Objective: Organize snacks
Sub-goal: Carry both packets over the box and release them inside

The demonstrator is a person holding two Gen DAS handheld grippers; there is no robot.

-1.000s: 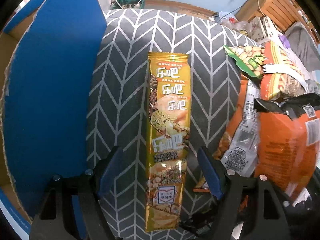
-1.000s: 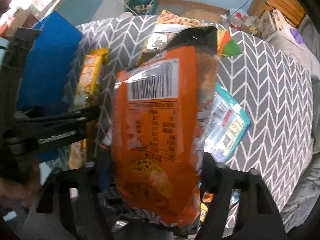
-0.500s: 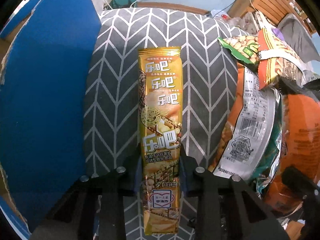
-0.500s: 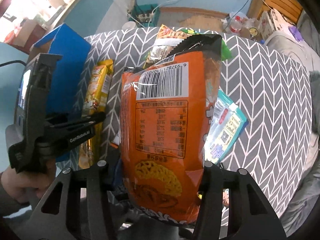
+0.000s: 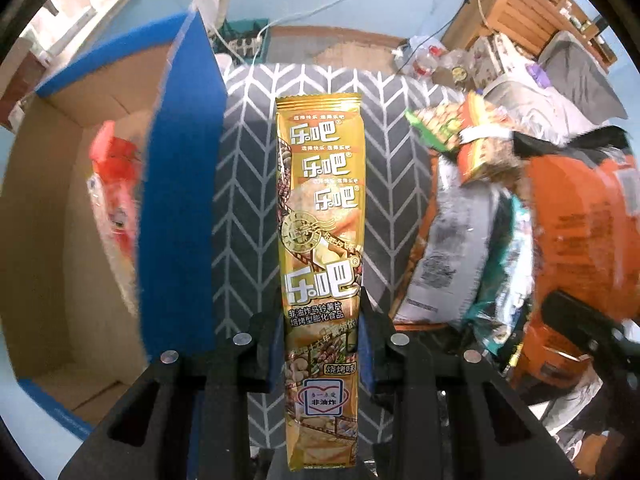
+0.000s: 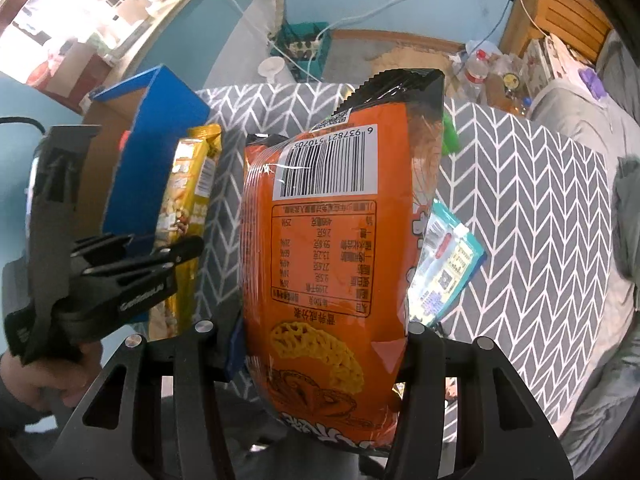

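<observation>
The long golden chip packet [image 5: 322, 240] stands between the two fingers of the left gripper [image 5: 321, 344], which press on its lower part from both sides. It is lifted above the grey chevron cloth [image 5: 248, 208], just beside the blue wall of the open cardboard box [image 5: 176, 200]. Inside this box a red snack bag [image 5: 114, 200] is seen, blurred. The orange snack bag [image 6: 332, 248] is clamped between the fingers of the right gripper [image 6: 320, 356], with its barcode side to the camera. Behind it a teal packet [image 6: 448, 264] lies on the cloth. From the left wrist view, more snack bags [image 5: 460, 216] make a pile on the right.
</observation>
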